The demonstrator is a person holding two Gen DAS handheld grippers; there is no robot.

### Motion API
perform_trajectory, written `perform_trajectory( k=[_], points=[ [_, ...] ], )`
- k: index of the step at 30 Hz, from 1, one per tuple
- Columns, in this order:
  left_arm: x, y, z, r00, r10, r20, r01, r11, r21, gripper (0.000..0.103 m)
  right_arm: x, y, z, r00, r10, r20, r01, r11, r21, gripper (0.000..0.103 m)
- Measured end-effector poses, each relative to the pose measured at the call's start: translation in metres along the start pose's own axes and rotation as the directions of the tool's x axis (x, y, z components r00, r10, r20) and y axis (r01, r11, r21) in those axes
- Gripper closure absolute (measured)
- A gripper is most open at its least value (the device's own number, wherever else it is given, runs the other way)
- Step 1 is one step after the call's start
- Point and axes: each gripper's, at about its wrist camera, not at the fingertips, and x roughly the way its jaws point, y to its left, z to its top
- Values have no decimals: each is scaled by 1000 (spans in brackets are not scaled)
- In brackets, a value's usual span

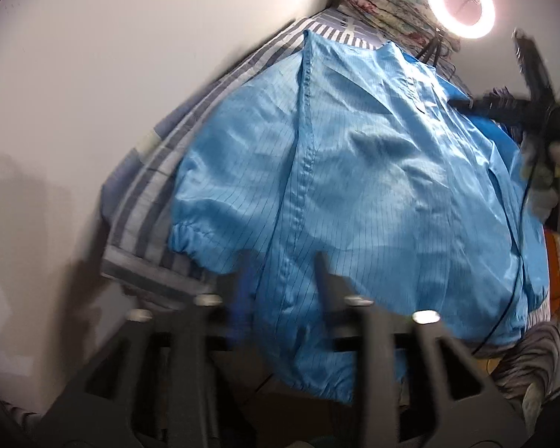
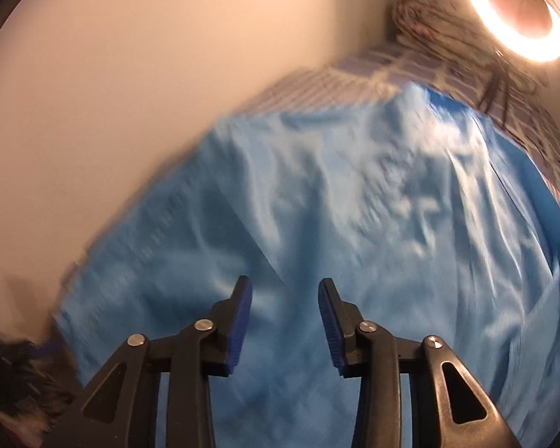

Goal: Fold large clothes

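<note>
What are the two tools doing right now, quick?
Left tool: open, holding nothing, over the blue coat.
Right tool: open, holding nothing, over the same coat.

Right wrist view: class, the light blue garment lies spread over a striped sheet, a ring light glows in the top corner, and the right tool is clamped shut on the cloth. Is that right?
Not quite. The right tool is open: the right wrist view shows its blue pads apart with nothing pinched between them. The light blue garment does lie over the striped sheet, and the ring light glows in the top corner.
</note>
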Motion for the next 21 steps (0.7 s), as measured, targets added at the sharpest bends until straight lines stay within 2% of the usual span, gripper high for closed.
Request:
perform_trajectory(
  k=[2,7,8,10,12,19,21],
  points=[
    [9,-5,1,1000,8,-12,-8,1000,6,63,3,10,22,999,31,32,-31,1000,-2,48],
    [27,-5,1,999,17,-41,-16,1000,23,65,39,36,78,995,80,56,-80,997,-11,47],
    [29,-6,1,999,15,-45,-13,1000,26,69,49,41,87,994,94,52,-94,996,-2,47],
    [34,-6,1,998,18,-55,-16,999,34,92,72,48,100,994,105,40,-105,994,12,47],
    [38,-4,0,998,10,-60,-9,1000,24,97,91,54,110,994,108,23,-109,994,8,47],
    [36,-10,-2,999,29,-34,-27,997,66,102,161,73,143,999,43,-22,-43,999,13,47],
    [36,-11,-1,999,29,-31,-27,997,70,102,183,73,151,998,-16,-53,17,1000,20,53]
  ],
)
